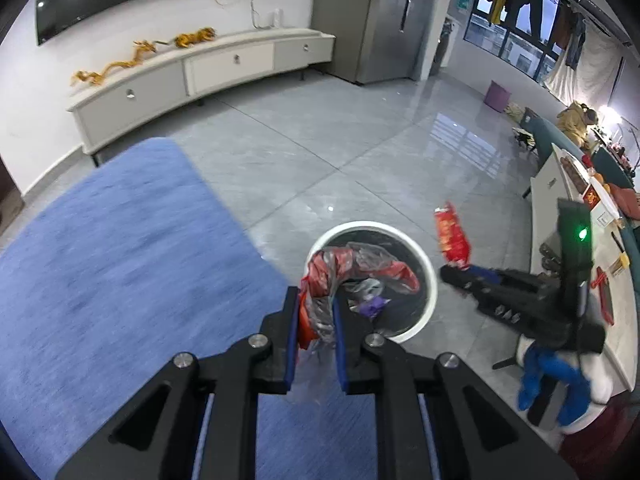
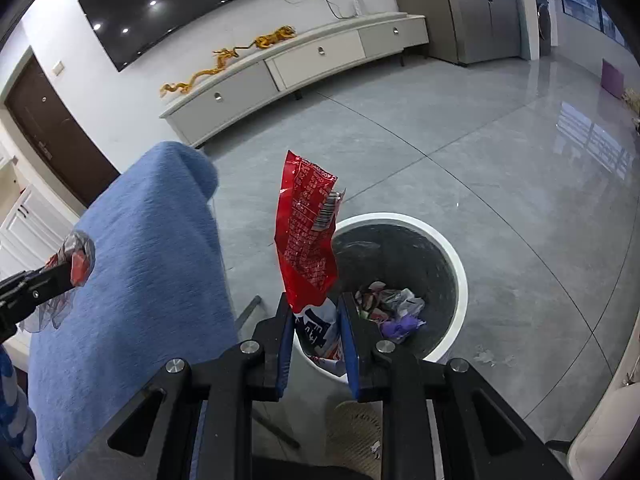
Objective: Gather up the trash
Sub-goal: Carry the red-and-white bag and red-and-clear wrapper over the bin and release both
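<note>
Your right gripper (image 2: pixel 316 328) is clamped on the lower end of a red snack bag (image 2: pixel 308 236), which stands up from between the blue pads. The bag's back carries dense white print and a barcode near its upper right edge; the print is too small and creased to read, and the blue-and-white panel down between the fingers shows large characters you can only partly make out. From the left wrist view the same bag (image 1: pixel 452 236) rises from the tips of the right gripper (image 1: pixel 454 272), just beside the rim of the bin (image 1: pixel 430 276).

Your left gripper (image 1: pixel 316 320) is closed tight on a crumpled wrapper (image 1: pixel 344 268) of clear film with red patches. It runs up between the fingers and curls over the mouth of the bin. No lettering on it is legible.

The bin (image 2: pixel 460 276) is round, with a white rim and a dark liner, and stands on the grey tiled floor (image 2: pixel 500 184). Crumpled paper and a purple scrap (image 2: pixel 400 326) lie at its bottom. In the right wrist view the bag's lower end hangs over the near left part of the rim.

A blue cloth-covered surface (image 1: pixel 120 264) fills the left side, and its edge passes close to the bin. Beyond the bin the floor lies open as far as the long white cabinet (image 1: pixel 200 76) against the wall. A few small scraps lie on the floor to the right of the bin.
</note>
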